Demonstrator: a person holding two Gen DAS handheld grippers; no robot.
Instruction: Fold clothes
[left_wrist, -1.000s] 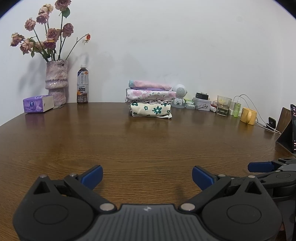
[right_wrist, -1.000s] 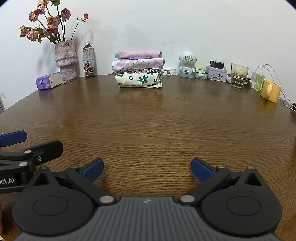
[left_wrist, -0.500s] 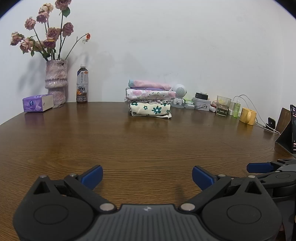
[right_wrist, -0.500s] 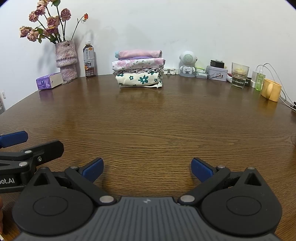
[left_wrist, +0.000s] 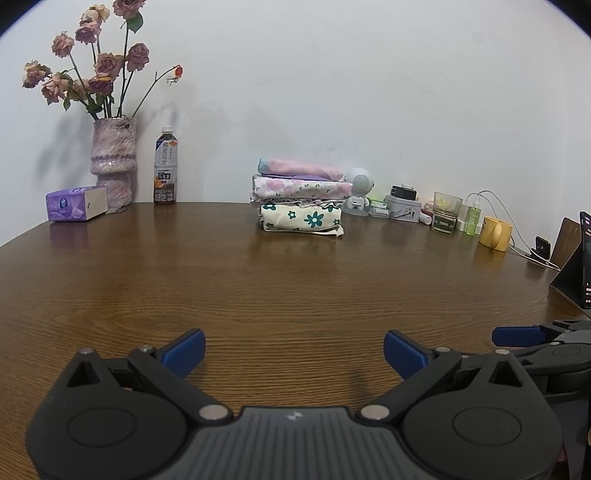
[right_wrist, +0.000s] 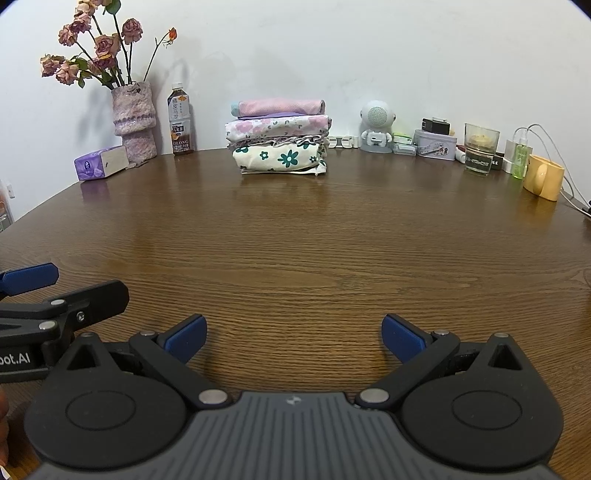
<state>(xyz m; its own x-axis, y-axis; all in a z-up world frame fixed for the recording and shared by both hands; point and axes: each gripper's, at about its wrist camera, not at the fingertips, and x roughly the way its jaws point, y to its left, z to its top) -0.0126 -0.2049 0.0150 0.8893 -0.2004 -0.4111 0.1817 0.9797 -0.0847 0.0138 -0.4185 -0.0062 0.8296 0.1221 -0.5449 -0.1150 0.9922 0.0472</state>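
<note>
- The clothes (left_wrist: 301, 199) sit folded in a stack on the bench (left_wrist: 280, 280), at its far edge by the wall; a pink piece on top, a floral one under it, a cream one with green flowers at the bottom
- Left of the stack: a bottle (left_wrist: 165, 176), then a vase (left_wrist: 112, 158) of dried roses, then a tissue pack (left_wrist: 75, 208)
- Right of the stack: a small white robot figure (right_wrist: 376, 125), a tin (right_wrist: 435, 144), a glass (right_wrist: 480, 147), a yellow mug (right_wrist: 545, 177)
- The left gripper (left_wrist: 293, 349) hangs low over the near bench, well apart from the stack; jaws spread wide, nothing between them
- The right gripper (right_wrist: 291, 334) sits just beside it, likewise spread and empty
</note>
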